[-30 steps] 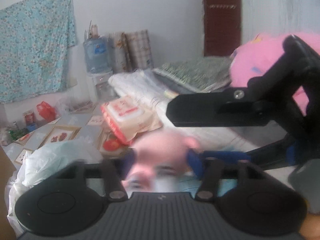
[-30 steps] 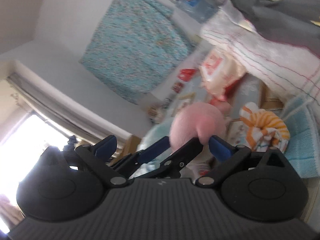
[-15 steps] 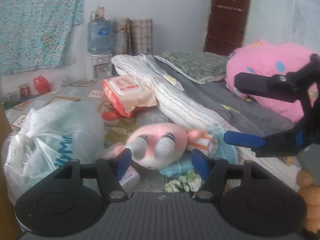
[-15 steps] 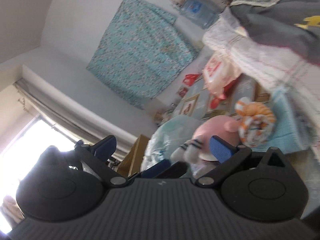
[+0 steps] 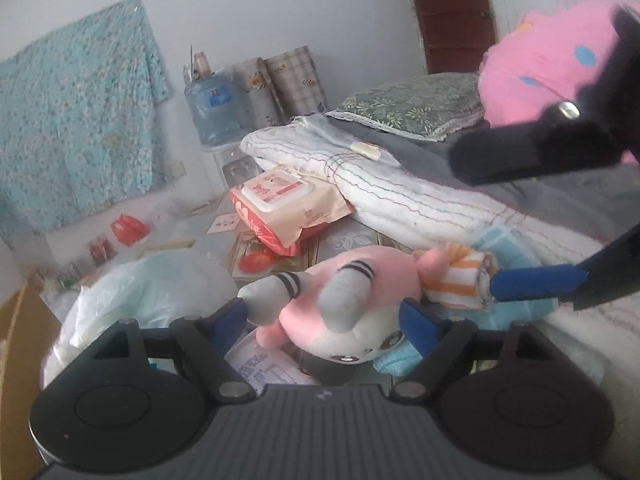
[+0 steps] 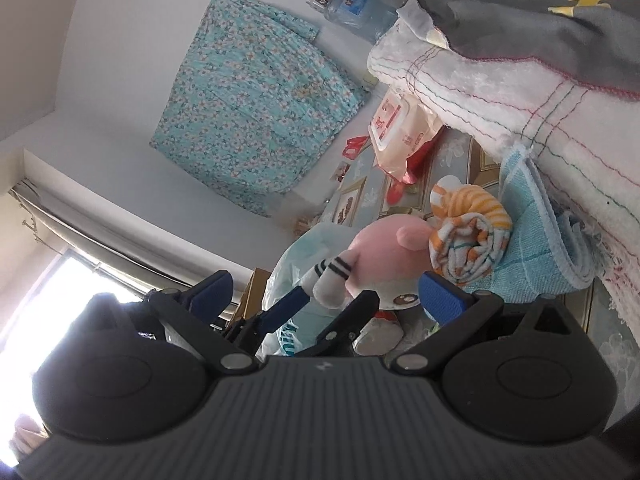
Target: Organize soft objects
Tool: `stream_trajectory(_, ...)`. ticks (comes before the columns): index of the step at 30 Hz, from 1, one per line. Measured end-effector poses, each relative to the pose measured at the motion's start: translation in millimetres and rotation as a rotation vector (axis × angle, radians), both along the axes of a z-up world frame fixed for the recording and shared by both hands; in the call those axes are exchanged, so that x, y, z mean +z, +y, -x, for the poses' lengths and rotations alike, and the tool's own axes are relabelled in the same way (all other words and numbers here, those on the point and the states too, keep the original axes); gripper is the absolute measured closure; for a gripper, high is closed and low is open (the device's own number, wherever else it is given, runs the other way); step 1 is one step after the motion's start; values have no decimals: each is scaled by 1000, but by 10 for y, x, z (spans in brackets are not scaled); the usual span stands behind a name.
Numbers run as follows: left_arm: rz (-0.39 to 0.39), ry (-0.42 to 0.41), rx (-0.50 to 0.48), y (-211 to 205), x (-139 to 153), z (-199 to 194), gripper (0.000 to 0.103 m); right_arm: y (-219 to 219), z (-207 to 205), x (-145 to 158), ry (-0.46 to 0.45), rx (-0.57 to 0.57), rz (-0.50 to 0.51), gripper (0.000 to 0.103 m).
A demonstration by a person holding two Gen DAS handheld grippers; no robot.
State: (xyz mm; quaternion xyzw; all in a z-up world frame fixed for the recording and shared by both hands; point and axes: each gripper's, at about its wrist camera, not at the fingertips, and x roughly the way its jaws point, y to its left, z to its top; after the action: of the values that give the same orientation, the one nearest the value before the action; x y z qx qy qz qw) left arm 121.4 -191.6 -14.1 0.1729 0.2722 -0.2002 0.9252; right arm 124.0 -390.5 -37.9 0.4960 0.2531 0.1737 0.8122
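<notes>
Finding: the pink plush toy with grey striped ears and a white face lies released between the blue pads of the left claw. The jaws have just been opening and now stand wide, neither pad pressing on the toy. It rests on clutter at the foot of the bed, touching the rolled orange-and-white striped cloth at its 3 o'clock, which in turn sits on the folded light-blue towel.

The right claw is spread with nothing between its pads; in the left wrist view its lower blue pad reaches toward the striped roll from 3 o'clock.

Progress, as judged: one toy appears set down beside the rolled cloth and towel, so a small group is forming. The large bright-pink plush at 1 o'clock on the bed is not yet with that group, so sorting looks only partly done.

Surface and room: a white quilt with coloured stitching lies along the bed's edge, a grey blanket and a green patterned pillow beyond it. A pink wet-wipe pack sits at 11 o'clock of the toy, a pale plastic bag at 9 o'clock. A teal floral cloth hangs on the wall, a blue water jug beside it.
</notes>
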Motion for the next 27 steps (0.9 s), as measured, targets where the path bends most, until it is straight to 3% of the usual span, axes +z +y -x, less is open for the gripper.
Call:
stream_trajectory(3, 52, 32, 7, 63, 37, -84, 12, -2, -32, 16, -12, 8, 2, 3)
stream_trajectory(8, 37, 9, 26, 40, 92, -131, 6, -31, -47, 16, -23, 7, -11, 3)
stream_trajectory(12, 74, 23, 12, 47, 133, -150, 1, -55, -32, -15, -20, 5, -24, 3)
stream_trajectory(20, -21, 91, -74, -256, -57, -329, 0, -120, 33, -7, -34, -14, -42, 3)
stream_trajectory(23, -11, 105, -60, -268, -117, -374, 6, -146, 59, -13, -33, -20, -43, 3)
stream_trajectory(24, -4, 110, -57, -263, -127, -385, 15, -147, 75, -15, -33, -22, -44, 3)
stream_trajectory(27, 28, 114, -43, -223, -99, -408, 20, -151, 101, -27, -32, -22, -50, 3)
